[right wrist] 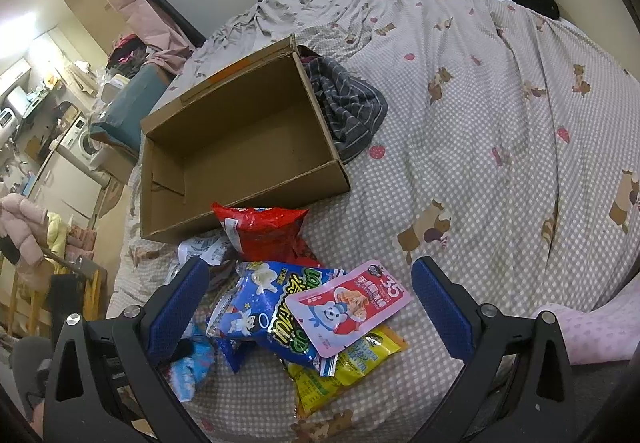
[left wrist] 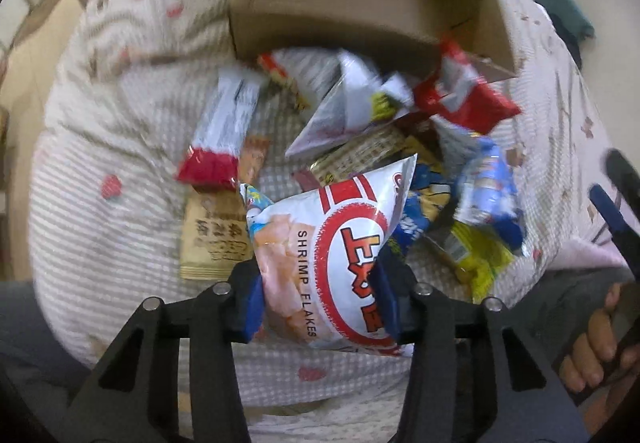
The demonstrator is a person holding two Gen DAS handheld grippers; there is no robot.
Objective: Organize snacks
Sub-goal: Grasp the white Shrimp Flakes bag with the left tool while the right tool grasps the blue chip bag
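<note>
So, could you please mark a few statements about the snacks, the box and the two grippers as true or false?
1. The left gripper grips the shrimp flakes bag. True.
2. The cardboard box already holds several snacks. False: it looks empty.
3. The right gripper is shut on the pink pouch. False: it is open, holding nothing.
4. The red bag lies beside the box's near wall. True.
5. The box stands on a bed. True.
</note>
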